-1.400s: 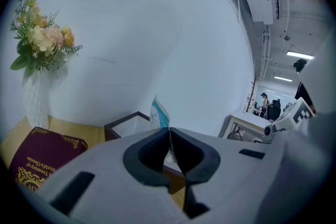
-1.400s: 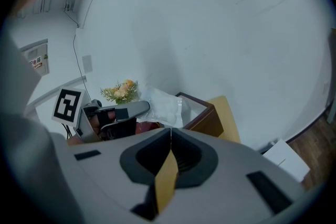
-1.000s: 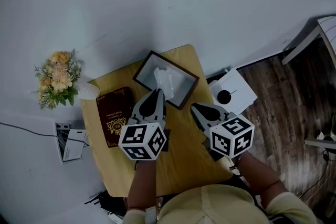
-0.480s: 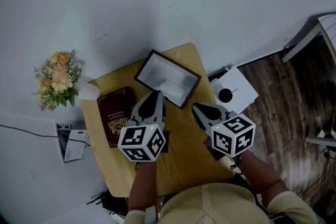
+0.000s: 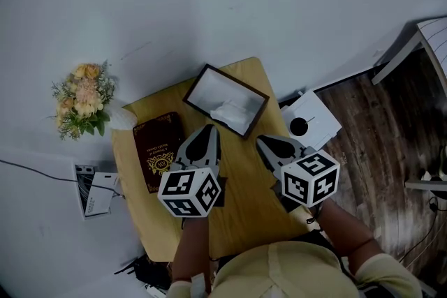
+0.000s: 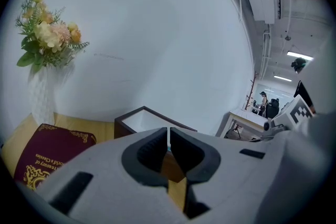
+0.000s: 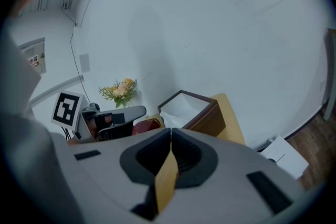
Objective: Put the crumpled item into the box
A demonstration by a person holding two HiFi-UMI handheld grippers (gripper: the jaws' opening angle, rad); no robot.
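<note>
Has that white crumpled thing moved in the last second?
Yes. The crumpled paper stood upright at the left gripper tip, by the near rim of the box; now it lies inside the box, apart from the gripper.

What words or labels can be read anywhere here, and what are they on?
"...easury of" and "...Classics": gold print on the maroon book, with the line starts cut off in the left gripper view.
Wall sign: red print, too small to read.
Marker cube: black-and-white squares only, no words.
</note>
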